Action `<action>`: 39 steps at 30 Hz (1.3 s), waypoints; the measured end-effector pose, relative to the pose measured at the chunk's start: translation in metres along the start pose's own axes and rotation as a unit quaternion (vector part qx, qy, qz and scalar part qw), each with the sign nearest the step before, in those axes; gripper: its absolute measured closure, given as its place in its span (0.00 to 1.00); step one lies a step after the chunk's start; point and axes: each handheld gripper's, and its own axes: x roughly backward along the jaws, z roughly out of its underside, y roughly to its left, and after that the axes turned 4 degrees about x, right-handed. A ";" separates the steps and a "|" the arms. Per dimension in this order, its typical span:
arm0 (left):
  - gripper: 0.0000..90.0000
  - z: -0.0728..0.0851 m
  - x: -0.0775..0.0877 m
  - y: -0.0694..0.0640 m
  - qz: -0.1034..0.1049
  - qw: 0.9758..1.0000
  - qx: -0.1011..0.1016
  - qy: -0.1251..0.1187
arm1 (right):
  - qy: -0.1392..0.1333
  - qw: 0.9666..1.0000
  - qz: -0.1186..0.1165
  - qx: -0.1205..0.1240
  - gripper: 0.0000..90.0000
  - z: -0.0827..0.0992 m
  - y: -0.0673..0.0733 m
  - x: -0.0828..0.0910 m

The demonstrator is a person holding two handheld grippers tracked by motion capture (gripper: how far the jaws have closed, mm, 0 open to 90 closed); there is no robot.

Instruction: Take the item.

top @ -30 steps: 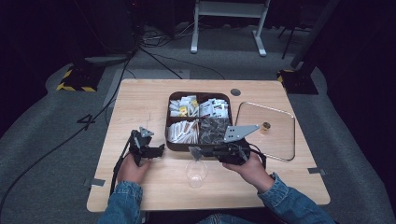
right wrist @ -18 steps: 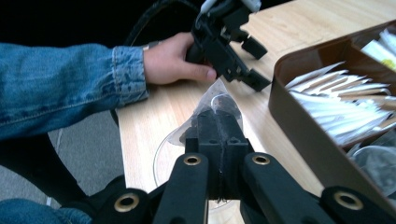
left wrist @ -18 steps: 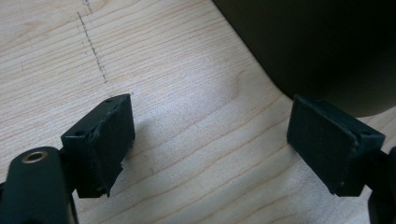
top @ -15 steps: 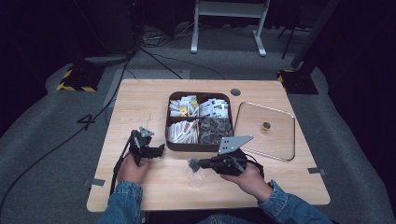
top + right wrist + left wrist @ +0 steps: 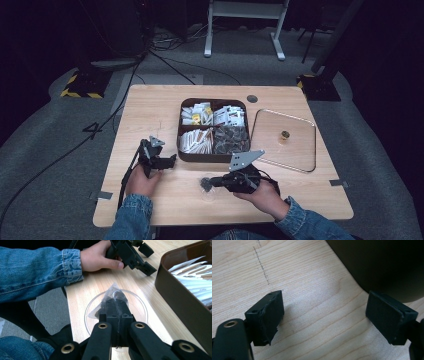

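Tea bag (image 5: 110,301): pinched in right gripper (image 5: 117,305), lower centre, over clear cup (image 5: 140,312).
Left gripper (image 5: 324,315): jaws apart, empty.
Risk: bag could catch rim, tipping cup.

Faded blue denim sleeves (image 5: 37,270) with stitched cuffs; black tongs (image 5: 117,305) with brass-ringed screw holes and square pads.

A dark mark shaped like the numeral 4 (image 5: 93,130) stands on the grey floor (image 5: 45,165) left of the desk (image 5: 150,107); print on the packets in the compartment box (image 5: 212,130) is too small to read.
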 end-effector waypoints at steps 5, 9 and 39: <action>0.17 0.000 0.000 0.000 0.000 1.000 0.000 0.000 | 0.006 1.000 0.001 -0.003 0.99 0.001 0.000 -0.001; 0.17 0.000 0.000 0.000 0.000 1.000 0.000 0.000 | 0.004 1.000 -0.002 -0.008 0.89 0.001 -0.001 -0.001; 0.17 0.000 0.000 0.000 0.001 1.000 -0.001 0.000 | -0.068 0.996 0.049 -0.043 0.63 -0.011 -0.031 0.046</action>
